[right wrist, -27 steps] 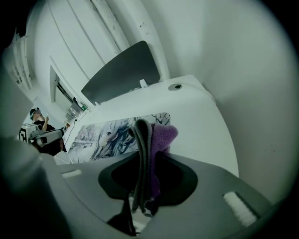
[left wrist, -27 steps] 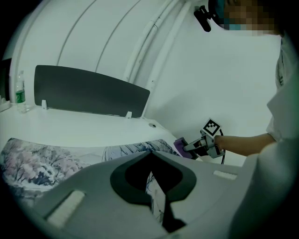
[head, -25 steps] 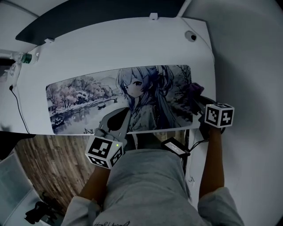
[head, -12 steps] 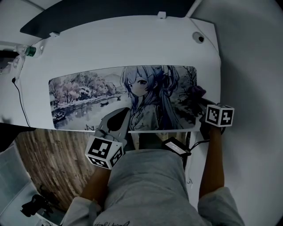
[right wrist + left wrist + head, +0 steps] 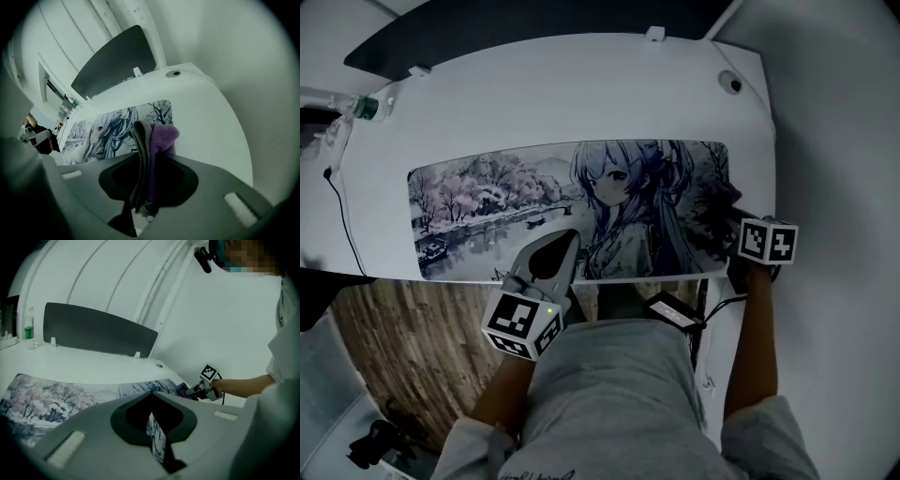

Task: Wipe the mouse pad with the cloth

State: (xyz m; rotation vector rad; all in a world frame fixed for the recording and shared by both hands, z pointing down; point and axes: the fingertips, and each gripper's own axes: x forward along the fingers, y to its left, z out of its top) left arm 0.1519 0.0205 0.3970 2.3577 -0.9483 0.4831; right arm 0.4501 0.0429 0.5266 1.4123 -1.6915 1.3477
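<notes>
A long mouse pad (image 5: 487,206) printed with a blue-haired figure and a river scene lies on the white desk (image 5: 581,94). My right gripper (image 5: 724,216) is at the pad's right end, shut on a purple and grey cloth (image 5: 718,200). In the right gripper view the cloth (image 5: 161,136) stands folded between the jaws of that gripper (image 5: 147,157), above the pad (image 5: 93,131). My left gripper (image 5: 565,240) rests at the pad's front edge near the middle, jaws together with nothing between them. The left gripper view shows its tips (image 5: 151,399) over the pad (image 5: 47,399).
A water bottle (image 5: 352,108) stands at the desk's far left, beside a thin black cable (image 5: 342,234). A dark panel (image 5: 534,23) lines the desk's back edge, with a round grommet (image 5: 731,82) at the back right. Wood floor (image 5: 403,347) lies below the front edge.
The right gripper and its cloth have slid slightly left, from just past the pad's right edge onto its right end. The left gripper stays at the front edge.
</notes>
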